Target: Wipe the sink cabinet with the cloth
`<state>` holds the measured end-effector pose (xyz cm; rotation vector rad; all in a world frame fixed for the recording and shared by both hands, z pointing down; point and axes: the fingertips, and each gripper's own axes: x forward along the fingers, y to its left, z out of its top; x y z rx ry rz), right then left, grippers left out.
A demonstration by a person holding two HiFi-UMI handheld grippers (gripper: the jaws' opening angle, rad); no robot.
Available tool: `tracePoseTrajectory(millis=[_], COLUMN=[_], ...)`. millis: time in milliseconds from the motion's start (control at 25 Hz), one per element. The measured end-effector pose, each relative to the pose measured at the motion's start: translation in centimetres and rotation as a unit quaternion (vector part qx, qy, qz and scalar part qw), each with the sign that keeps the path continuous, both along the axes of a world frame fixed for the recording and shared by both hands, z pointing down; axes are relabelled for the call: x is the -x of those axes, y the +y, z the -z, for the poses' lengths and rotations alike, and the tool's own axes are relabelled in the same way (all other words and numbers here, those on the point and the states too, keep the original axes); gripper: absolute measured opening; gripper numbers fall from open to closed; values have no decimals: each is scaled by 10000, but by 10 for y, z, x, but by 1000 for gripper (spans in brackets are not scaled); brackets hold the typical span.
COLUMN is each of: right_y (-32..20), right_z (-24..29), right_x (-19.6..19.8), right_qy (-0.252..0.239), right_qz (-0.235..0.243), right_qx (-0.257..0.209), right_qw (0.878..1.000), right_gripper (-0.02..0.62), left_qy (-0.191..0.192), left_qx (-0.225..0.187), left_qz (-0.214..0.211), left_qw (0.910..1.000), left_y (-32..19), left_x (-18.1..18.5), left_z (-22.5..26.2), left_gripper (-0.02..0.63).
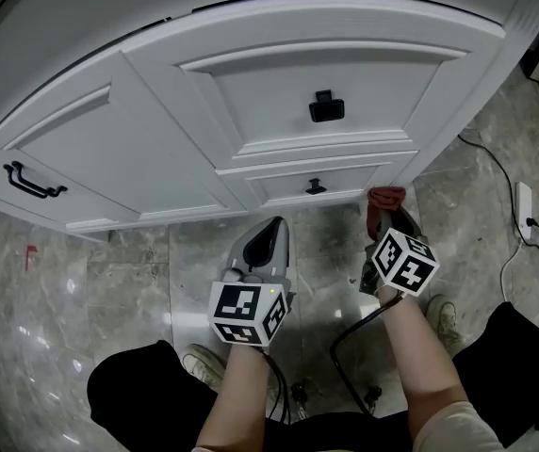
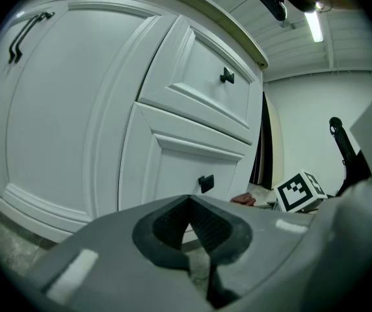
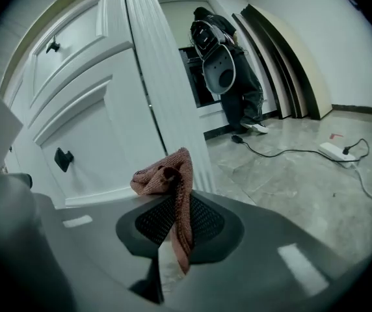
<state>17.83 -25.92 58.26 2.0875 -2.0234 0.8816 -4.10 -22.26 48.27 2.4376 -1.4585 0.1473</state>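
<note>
The cloth (image 3: 163, 177) is pinched between the jaws of the right gripper (image 3: 173, 208). It is a reddish-pink, nubby rag: one strip runs down between the ribbed black pads and the rest bunches in a crumpled wad above the tips. In the head view the cloth (image 1: 386, 197) caps the right gripper (image 1: 385, 205) and sits low, close to the cabinet's (image 1: 156, 139) bottom right corner, above the floor (image 1: 109, 290). Whether it touches the white face I cannot tell.

The left gripper (image 2: 189, 203) has its jaws together at the tips with nothing held; only floor shows through the slit below the pads. In the head view the left gripper (image 1: 274, 226) points at the cabinet base, left of the right one and apart from the cloth.

The cabinet (image 2: 75, 109) is white, smooth and satin, with raised moulded panels and a curved front. A slim black bar handle (image 1: 32, 183) sits on the left door; two small square black knobs (image 1: 326, 107) (image 1: 316, 186) sit on the middle panels, one above the other. Each gripper has a matte grey shell and carries a white cube (image 1: 248, 311) (image 1: 403, 260) with black square markers.

The floor is glossy grey veined marble tile. A white power strip (image 1: 526, 205) with a thin cable lies on it to the right, well apart from the grippers. In the right gripper view a person (image 3: 228, 64) in dark clothes stands far off.
</note>
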Motion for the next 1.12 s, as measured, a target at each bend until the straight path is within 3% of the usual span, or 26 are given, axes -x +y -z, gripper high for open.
tracePoseTrajectory(millis=[280,560,840,1120], right_y=[20,76,151,238], right_z=[54,143,209,235], right_x=[14,55,65,57], right_qy=[422,1135,1091,1107], right_qz=[322,900,1063,1097], right_qx=[-563,-1548,-1976,-2212], right_qw=[9970,9773,9684,9627], right_gripper=[75,77,77,77], left_qy=[-242,-105,192,396], left_qx=[-574,-1004,-1464,-1626], left_qz=[-100,-76,94,122], left_qw=[9980,9949,9890,9858], left_y=[15,59,125,212], left_x=[-10,-9,-15,-30], left_z=[48,101,154,172], left_gripper=[0,0,0,0])
